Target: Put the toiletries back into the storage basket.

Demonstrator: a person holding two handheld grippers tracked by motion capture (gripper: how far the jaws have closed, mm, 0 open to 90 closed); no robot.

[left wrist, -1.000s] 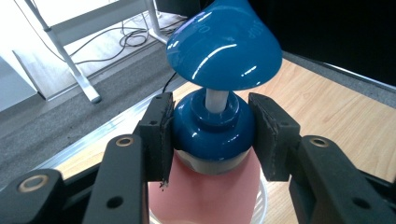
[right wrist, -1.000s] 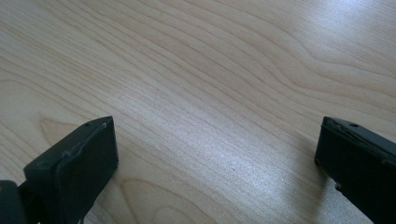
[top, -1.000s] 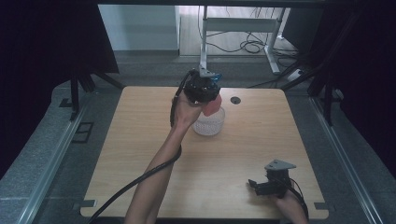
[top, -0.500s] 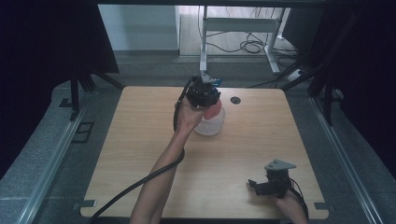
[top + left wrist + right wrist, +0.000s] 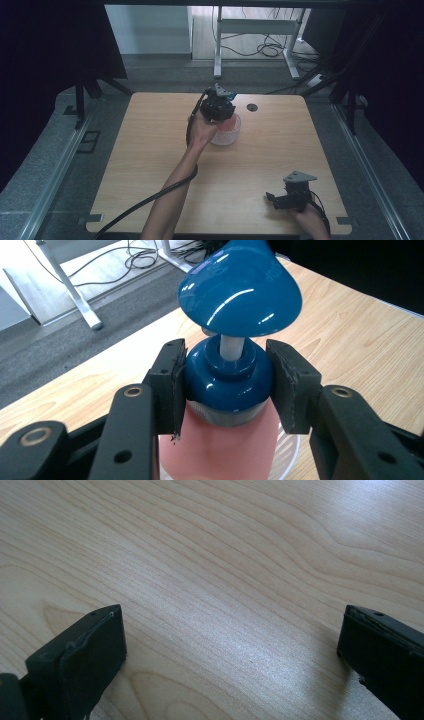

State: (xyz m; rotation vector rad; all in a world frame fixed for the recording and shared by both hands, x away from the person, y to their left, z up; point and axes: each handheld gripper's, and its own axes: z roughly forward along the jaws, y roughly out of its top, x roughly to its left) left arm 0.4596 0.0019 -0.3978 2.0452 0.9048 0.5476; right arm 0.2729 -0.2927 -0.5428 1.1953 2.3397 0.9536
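I see the right gripper (image 5: pixel 274 197) low at the frame's lower right, jaws spread wide over bare table (image 5: pixel 150 165). Further up, just above frame centre, the left gripper (image 5: pixel 227 382) pinches the blue collar of a pink pump bottle (image 5: pixel 227 450) standing in a clear cup (image 5: pixel 226 136).

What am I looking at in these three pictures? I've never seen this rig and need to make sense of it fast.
A person at a wooden table holds a two-jaw tool in each hand. The overhead picture looks down on both; the other two come from cameras riding on each tool. The left gripper has its jaws against the blue cap of a pink pump bottle, which stands in a clear ribbed container. The bottle's blue pump head sits above the jaws. The right gripper rests near the table's near right corner, jaws wide apart over bare wood.
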